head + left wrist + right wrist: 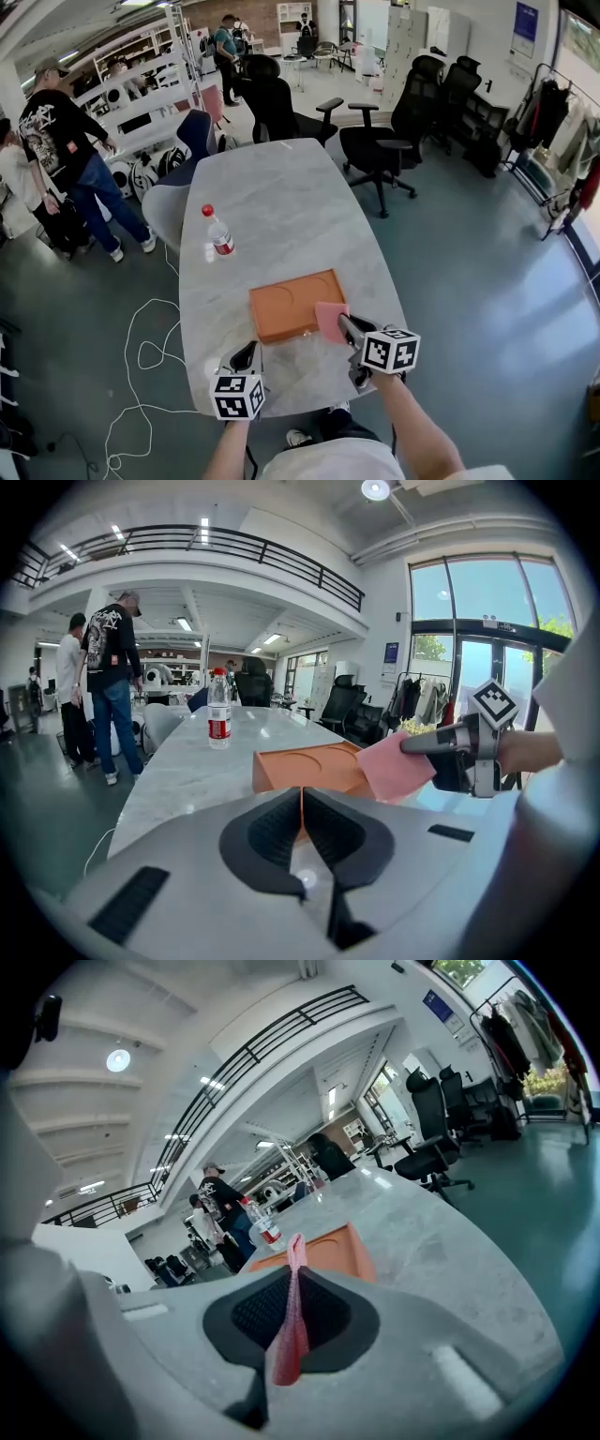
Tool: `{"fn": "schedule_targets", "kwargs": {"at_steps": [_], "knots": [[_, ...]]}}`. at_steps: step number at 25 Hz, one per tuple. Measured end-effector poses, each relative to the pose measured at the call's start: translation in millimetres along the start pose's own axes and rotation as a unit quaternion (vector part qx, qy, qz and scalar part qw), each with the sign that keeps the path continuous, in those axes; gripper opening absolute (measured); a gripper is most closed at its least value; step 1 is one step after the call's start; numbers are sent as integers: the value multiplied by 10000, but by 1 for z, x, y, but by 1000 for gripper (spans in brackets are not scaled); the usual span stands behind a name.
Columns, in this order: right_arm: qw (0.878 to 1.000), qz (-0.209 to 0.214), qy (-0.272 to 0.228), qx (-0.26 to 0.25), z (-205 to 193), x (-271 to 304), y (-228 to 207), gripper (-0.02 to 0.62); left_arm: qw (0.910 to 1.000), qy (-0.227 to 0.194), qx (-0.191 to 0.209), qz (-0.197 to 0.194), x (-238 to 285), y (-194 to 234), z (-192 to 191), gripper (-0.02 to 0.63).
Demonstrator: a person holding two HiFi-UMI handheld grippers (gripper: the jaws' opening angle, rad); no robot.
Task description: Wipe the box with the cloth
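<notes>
An orange box (292,303) lies flat on the marble table (281,206), near its front end; it also shows as an orange box (309,764) and an orange box (323,1249) in the gripper views. My right gripper (343,325) is shut on a pink cloth (330,321), which hangs at the box's right front corner. The pink cloth (395,765) shows beside the box, and the pink cloth (292,1321) is pinched between the right jaws. My left gripper (247,357) is shut and empty, hovering just in front of the box's left front corner.
A water bottle (218,231) with a red cap stands on the table beyond the box. Black office chairs (380,141) ring the far end. People (66,155) stand at the left by white shelving. A white cable (141,356) loops on the floor at the left.
</notes>
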State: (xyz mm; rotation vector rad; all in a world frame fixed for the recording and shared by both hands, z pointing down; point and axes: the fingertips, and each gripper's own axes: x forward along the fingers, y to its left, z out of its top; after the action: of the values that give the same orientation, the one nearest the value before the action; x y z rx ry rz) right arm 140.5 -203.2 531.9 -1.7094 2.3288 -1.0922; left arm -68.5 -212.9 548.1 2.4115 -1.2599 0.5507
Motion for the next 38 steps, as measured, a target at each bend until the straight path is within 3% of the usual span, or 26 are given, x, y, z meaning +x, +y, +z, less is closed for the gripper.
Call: {"fn": "schedule_targets", "kwargs": {"at_steps": [8,20,27,38], "knots": [[9980,546,54,-317,-16,4,58,15,10000,-17,13,-76,-13,9,-9,15],[9867,1199,441,-1002,-81,42,123,15,9999,63,-101,-61,-33,19,-30,15],[9860,1106,391,-1188,-109,72,125,15,9998,160,-39,115,-41,34,-39,15],[9929,434,331,-1060,-115,85,93,15,9996,224,95,150,-43,36,-40,15]]}}
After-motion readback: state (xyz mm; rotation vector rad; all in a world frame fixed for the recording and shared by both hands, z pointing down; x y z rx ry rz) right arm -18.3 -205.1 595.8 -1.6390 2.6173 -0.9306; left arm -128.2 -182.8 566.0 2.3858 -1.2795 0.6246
